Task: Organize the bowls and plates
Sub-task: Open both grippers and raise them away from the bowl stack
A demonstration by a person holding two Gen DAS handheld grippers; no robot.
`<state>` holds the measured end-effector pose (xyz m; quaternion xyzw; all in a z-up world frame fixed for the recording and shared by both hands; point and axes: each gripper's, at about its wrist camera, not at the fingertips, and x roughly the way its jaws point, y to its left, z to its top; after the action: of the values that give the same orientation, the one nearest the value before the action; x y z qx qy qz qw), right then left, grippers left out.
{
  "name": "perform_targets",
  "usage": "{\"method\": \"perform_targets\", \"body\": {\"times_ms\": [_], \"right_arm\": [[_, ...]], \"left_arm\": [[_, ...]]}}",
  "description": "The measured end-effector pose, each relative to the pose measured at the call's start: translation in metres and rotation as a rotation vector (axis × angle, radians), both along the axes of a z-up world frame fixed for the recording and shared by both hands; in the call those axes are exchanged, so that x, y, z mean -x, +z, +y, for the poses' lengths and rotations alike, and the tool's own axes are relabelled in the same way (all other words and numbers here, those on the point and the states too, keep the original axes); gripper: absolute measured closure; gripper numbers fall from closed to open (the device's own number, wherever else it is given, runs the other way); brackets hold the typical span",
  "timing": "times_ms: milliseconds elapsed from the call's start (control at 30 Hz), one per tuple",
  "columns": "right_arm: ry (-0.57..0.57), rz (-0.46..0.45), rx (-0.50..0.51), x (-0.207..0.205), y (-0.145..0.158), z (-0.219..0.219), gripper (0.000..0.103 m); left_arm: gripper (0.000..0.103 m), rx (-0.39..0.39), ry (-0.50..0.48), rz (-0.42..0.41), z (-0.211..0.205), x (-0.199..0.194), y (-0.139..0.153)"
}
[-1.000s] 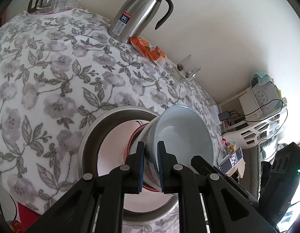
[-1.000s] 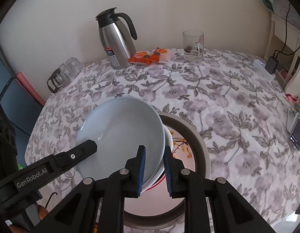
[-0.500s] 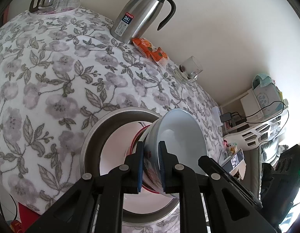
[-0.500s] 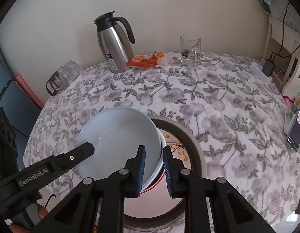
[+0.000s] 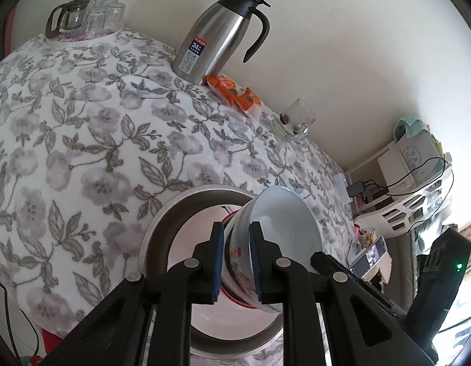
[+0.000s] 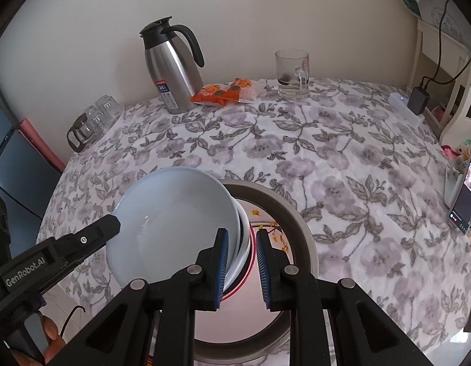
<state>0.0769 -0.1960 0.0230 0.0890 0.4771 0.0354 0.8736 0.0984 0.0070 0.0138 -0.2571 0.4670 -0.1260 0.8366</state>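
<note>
A tilted stack of bowls (image 5: 284, 225), pale blue on the inside with a flowered and a red-rimmed one beneath, hangs over a wide steel basin (image 5: 162, 222) on the flowered tablecloth. My left gripper (image 5: 237, 262) grips one side of the stack's rim; its jaws are opening, with the rim still filling the gap between the pads. In the right wrist view my right gripper (image 6: 241, 262) is shut on the opposite rim of the stack (image 6: 174, 213), above the basin (image 6: 296, 222). One left finger (image 6: 95, 235) lies across the blue bowl's inside.
At the back of the table stand a steel jug (image 6: 171, 70), orange snack packets (image 6: 223, 91), a glass mug (image 6: 293, 73) and a tray of glasses (image 6: 92, 122). A phone (image 6: 464, 198) leans at the right edge. A hand (image 6: 52, 338) shows at bottom left.
The stack has sunk closer to the basin and tilted a little more. The left jaws have widened slightly around the rim. The right gripper has kept its grip.
</note>
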Motion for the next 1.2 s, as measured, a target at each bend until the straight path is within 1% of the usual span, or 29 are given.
{"method": "perform_targets", "body": {"times_ms": [67, 167, 200, 267, 333, 367, 400, 533, 600, 633, 667, 700, 767, 833, 900, 1067, 1200], "right_arm": [[0.0, -0.004, -0.002, 0.001, 0.001, 0.0, 0.081], [-0.007, -0.011, -0.004, 0.001, 0.003, -0.001, 0.081], [-0.009, -0.015, -0.003, 0.002, 0.004, -0.002, 0.077], [-0.011, -0.028, -0.006, 0.003, 0.007, -0.002, 0.071], [-0.011, -0.037, -0.004, 0.003, 0.009, -0.002, 0.065], [-0.011, -0.041, -0.002, 0.004, 0.009, -0.001, 0.058], [-0.012, -0.045, 0.0, 0.003, 0.01, -0.001, 0.05], [-0.019, -0.044, 0.003, 0.002, 0.009, -0.002, 0.042], [-0.03, -0.038, 0.009, 0.002, 0.006, -0.003, 0.036], [-0.034, -0.032, 0.014, 0.001, 0.004, -0.003, 0.034], [-0.036, -0.029, 0.016, 0.001, 0.003, -0.003, 0.025], [-0.038, -0.03, 0.014, 0.001, 0.002, -0.004, 0.02], [-0.04, -0.035, 0.01, 0.002, 0.002, -0.005, 0.019], [-0.041, -0.044, 0.007, 0.004, 0.003, -0.006, 0.015], [-0.048, -0.058, 0.01, 0.006, 0.002, -0.007, 0.0], [-0.069, -0.08, 0.018, 0.011, 0.002, -0.01, 0.0], [-0.083, -0.125, 0.015, 0.019, 0.006, -0.014, 0.0]], "left_arm": [[0.066, -0.007, 0.0, -0.008, 0.001, 0.001, 0.001], [0.053, -0.019, 0.012, -0.024, 0.006, 0.003, 0.005], [0.05, -0.022, 0.018, -0.033, 0.008, 0.004, 0.007], [0.038, -0.042, 0.032, -0.046, 0.011, 0.006, 0.009], [0.031, -0.077, 0.051, -0.052, 0.014, 0.007, 0.012], [0.028, -0.104, 0.065, -0.051, 0.016, 0.007, 0.012], [0.027, -0.128, 0.075, -0.052, 0.017, 0.007, 0.012], [0.024, -0.201, 0.108, -0.045, 0.022, 0.005, 0.007], [0.019, -0.251, 0.11, -0.035, 0.021, 0.002, 0.002], [0.012, -0.269, 0.11, -0.034, 0.02, 0.002, 0.001], [0.01, -0.296, 0.107, -0.036, 0.018, 0.002, -0.001], [0.01, -0.309, 0.103, -0.037, 0.018, 0.002, -0.002], [0.01, -0.324, 0.101, -0.044, 0.017, 0.002, -0.001], [0.009, -0.332, 0.103, -0.056, 0.017, 0.004, 0.0], [0.006, -0.349, 0.108, -0.062, 0.018, 0.005, 0.001], [0.004, -0.372, 0.122, -0.069, 0.023, 0.009, 0.001], [0.004, -0.392, 0.125, -0.08, 0.024, 0.013, 0.001]]}}
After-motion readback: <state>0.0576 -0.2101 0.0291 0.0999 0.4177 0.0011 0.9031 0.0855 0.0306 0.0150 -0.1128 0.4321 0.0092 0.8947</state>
